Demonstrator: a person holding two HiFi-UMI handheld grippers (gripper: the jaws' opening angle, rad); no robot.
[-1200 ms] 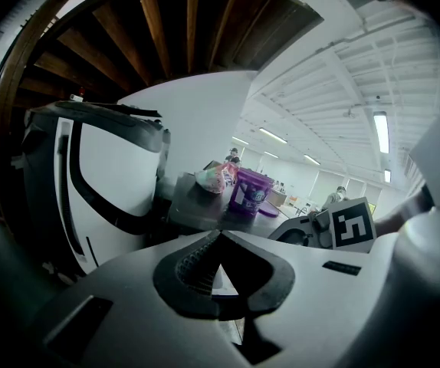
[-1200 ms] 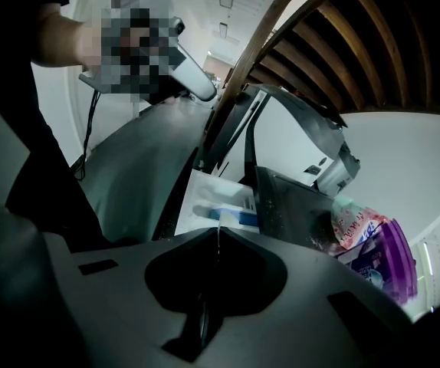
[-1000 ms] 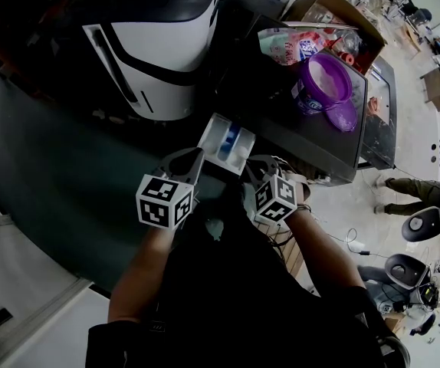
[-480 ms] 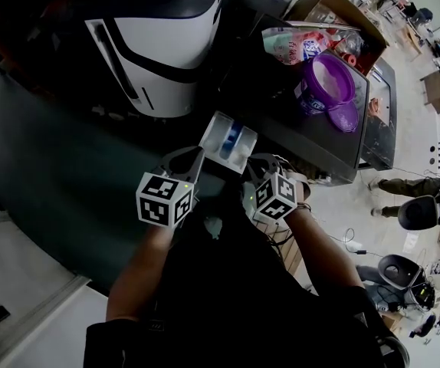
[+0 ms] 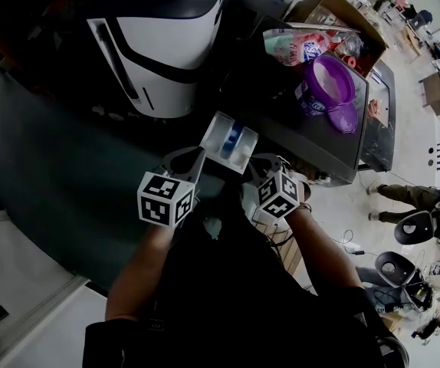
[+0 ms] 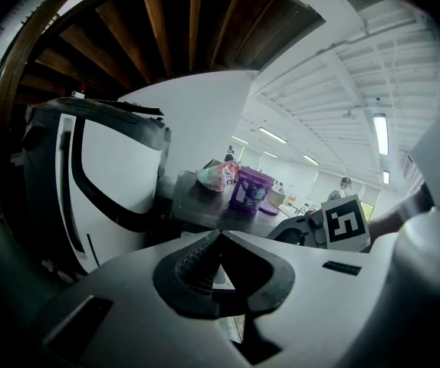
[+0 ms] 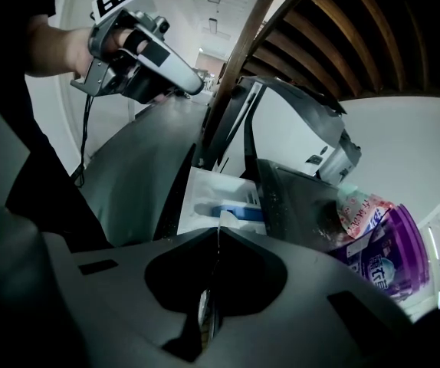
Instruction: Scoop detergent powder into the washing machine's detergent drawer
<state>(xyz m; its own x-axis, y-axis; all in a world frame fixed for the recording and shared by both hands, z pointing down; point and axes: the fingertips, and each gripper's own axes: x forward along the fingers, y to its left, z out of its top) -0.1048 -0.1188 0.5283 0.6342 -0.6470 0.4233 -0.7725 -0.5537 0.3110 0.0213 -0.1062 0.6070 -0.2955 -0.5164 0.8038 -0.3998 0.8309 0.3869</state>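
1. Head view: the drawer (image 5: 228, 140) stands pulled out of the washer (image 5: 275, 115), showing white compartments and a blue insert. It has not shifted over the last second.
2. The left tool (image 6: 220, 233) is held just short of the drawer, where it was a second ago. Its jaws are brought together with nothing between them.
3. The right tool (image 7: 218, 230) has drifted only slightly, sideways from the drawer toward the tub side. Its jaws are likewise closed. A thin pale sliver is seen at their tips, and it is judged to be part of the drawer behind rather than a gripped thing.
4. The tub (image 5: 326, 83) is left open on the washer top, well beyond the drawer, with its lid (image 5: 344, 117) laid beside it and a bag (image 5: 290, 46) behind.
5. Little has been changed, so scooping is judged not yet begun. The drawer is ready, and a reach past it to the tub is called for next. No scoop can be made out.
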